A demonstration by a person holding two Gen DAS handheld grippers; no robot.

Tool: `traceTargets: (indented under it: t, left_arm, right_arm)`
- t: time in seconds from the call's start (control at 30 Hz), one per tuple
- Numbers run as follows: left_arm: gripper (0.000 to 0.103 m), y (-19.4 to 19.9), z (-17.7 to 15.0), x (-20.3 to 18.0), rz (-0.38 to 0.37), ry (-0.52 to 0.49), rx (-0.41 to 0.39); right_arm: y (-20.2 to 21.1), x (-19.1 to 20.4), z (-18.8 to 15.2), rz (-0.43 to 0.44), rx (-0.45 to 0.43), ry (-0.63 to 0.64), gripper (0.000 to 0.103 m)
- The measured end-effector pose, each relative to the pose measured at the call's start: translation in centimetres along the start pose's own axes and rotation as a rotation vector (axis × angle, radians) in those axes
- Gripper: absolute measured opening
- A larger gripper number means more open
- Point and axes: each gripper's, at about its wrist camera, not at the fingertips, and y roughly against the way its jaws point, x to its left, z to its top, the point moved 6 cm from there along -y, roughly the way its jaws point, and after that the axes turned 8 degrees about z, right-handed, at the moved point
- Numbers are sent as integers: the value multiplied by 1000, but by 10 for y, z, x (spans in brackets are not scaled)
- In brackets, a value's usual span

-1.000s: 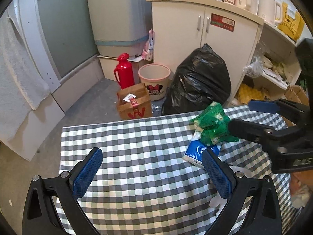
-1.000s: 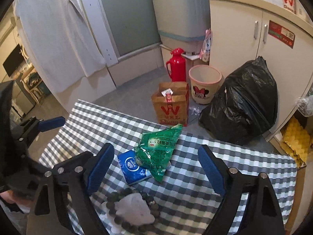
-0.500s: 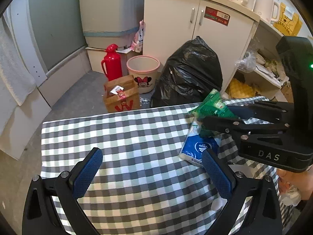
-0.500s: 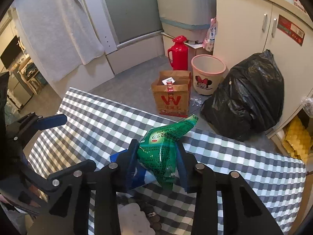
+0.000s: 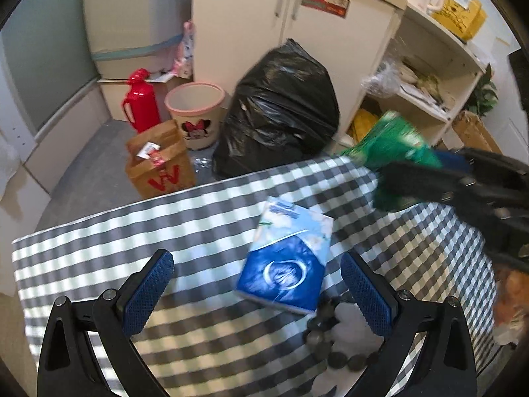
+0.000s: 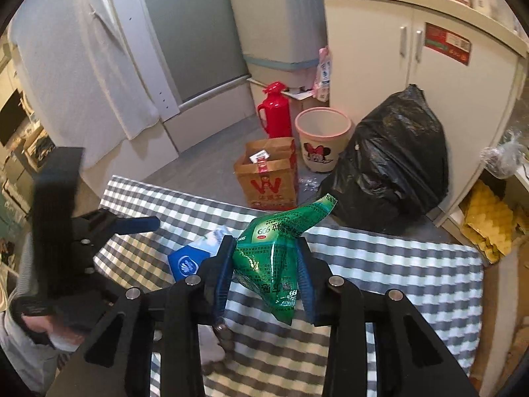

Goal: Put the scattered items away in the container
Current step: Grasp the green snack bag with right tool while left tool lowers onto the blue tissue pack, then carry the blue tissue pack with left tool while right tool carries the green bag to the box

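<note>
Grippers over checked table (image 5: 99, 231): left idle, right clamped on green packet.
Left gripper (image 5: 258, 284) jaws wide apart, empty, low over the cloth; tissue pack (image 5: 286, 258) lies flat between its fingers, bead bracelet (image 5: 325, 337) on a white item just beside the pack's near corner. Right gripper (image 6: 264, 271) pinches green packet (image 6: 277, 251) mid-body, lifted clear of the table, top corner tilted right. Container not identifiable.

The right hand-held gripper (image 6: 264, 268) pinches a green packet (image 6: 276, 258) above the checked tablecloth (image 6: 396, 264).
</note>
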Motion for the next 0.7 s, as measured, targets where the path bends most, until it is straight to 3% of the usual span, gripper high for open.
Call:
traceTargets:
  t: [0.2,0.4,0.43,0.53,0.7]
  left_arm:
    - [103,-14,4,-10,-10,-30,33]
    - [93,-28,1,-23,39,-84,55]
    - [87,-28,2,-24,50,-86,50]
    - [54,-22,5,-23,57,-68,45]
    - [53,-10,12,-16,72,-21,24]
  right_arm:
    - [17,-13,-4,-23,-23,-29,35]
    - [28,-20,-10,-26,-37,-49,35]
    - [30,-21,-10,-26,-41,-52,35]
    - [36,-26,-12,-20,-52,-60,35]
    - [49,-26,-16,-3,-75,-65,35]
